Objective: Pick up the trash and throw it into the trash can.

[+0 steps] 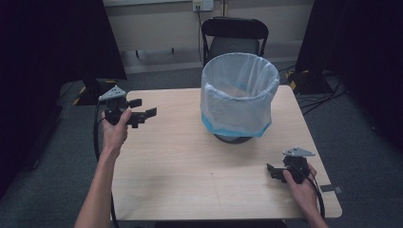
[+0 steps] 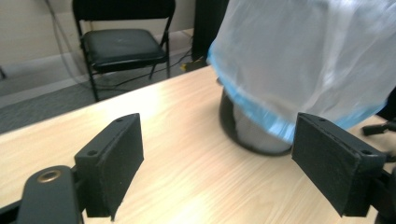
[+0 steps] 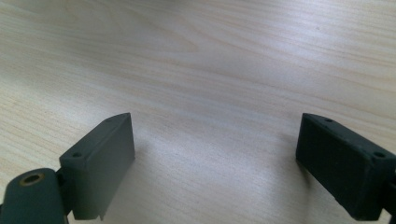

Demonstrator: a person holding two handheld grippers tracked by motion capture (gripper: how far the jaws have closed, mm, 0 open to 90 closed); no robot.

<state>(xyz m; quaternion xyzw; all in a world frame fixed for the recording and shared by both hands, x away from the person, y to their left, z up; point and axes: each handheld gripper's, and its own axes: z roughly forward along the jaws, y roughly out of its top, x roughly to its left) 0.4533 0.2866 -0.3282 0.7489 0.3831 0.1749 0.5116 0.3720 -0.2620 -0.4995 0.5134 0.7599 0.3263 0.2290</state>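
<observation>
1. Where the pale wooden bench (image 1: 190, 161) reaches its far middle, a dark bin (image 1: 234, 137) stands upright, lined with a translucent white bag (image 1: 240, 90) whose blue hem hangs down near its base.
2. Behind the bin, off the bench, a black folding chair (image 1: 235, 35) faces it.
3. The left claw (image 1: 142, 114) hovers at the bench's far left, released, jaws wide apart, pointing toward the bin with bare wood between them.
4. The right claw (image 1: 272, 172) sits low at the near right edge, also released, holding nothing, well apart from the bin.
5. Cables (image 1: 318, 97) lie on the floor at the right.
</observation>
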